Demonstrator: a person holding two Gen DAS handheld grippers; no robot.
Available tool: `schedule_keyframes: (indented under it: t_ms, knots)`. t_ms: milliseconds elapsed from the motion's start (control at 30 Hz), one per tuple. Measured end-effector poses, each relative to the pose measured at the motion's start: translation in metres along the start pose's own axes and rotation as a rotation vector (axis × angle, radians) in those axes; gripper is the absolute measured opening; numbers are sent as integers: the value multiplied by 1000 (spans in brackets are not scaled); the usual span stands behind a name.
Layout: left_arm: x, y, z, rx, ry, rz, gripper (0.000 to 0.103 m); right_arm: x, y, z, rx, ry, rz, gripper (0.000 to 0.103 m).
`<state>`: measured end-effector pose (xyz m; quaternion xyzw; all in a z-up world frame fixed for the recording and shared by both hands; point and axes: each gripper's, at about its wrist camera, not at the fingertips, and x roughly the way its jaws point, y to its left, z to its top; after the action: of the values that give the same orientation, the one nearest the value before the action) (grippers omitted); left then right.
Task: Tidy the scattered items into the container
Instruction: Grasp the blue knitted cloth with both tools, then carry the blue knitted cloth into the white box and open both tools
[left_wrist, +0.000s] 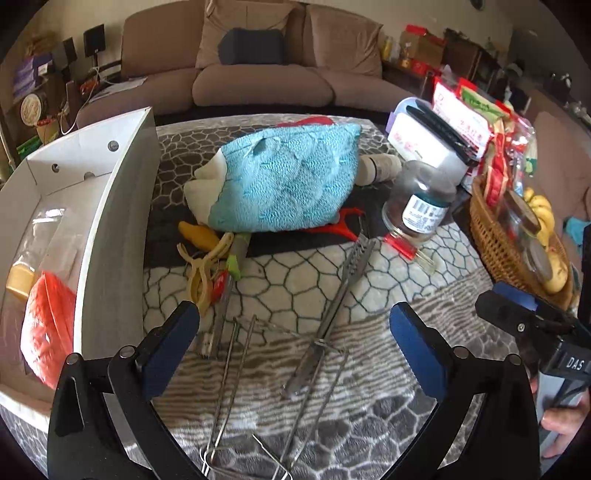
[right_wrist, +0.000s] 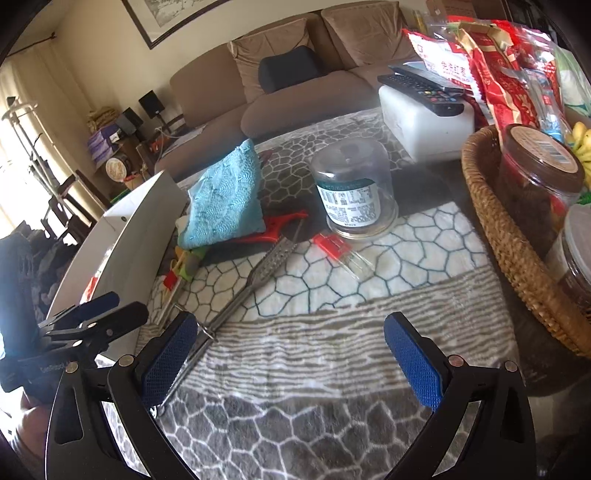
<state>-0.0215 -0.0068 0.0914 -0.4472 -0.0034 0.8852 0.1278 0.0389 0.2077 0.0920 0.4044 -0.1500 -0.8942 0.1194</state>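
A white box (left_wrist: 110, 221) stands at the left with an orange bag (left_wrist: 46, 328) and a yellow item inside; it also shows in the right wrist view (right_wrist: 140, 236). On the patterned cloth lie a blue knitted pouch (left_wrist: 284, 181), a metal grater (left_wrist: 343, 288), a wire whisk (left_wrist: 236, 373), yellow and green utensils (left_wrist: 210, 254), a red peeler (left_wrist: 343, 221) and a red-handled fork (left_wrist: 406, 251). My left gripper (left_wrist: 295, 347) is open above the whisk and grater. My right gripper (right_wrist: 291, 354) is open and empty, the grater (right_wrist: 258, 273) by its left finger.
An upturned clear jar (right_wrist: 351, 192) stands mid-table. A wicker basket (right_wrist: 517, 243) with jars and bananas is at the right. A white container (right_wrist: 424, 118) with remotes and snack bags sits behind. A sofa lies beyond the table.
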Motion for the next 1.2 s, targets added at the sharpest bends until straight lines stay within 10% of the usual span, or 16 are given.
schedule_keyframes:
  t_ms: [700,800,1000,1200]
  knots:
    - [123,36,57,-60,84,83,103,147,38,105,-8,48,94,101]
    - [130,42,54,-94,87,42,101,159,43,103,-34,64,80,81]
    - [114,34,56,-49,52,23,52,153,62,97,-99,45,88,22]
    - [73,24,61,-17,9,1,46,124,68,92,-107,19,98,17]
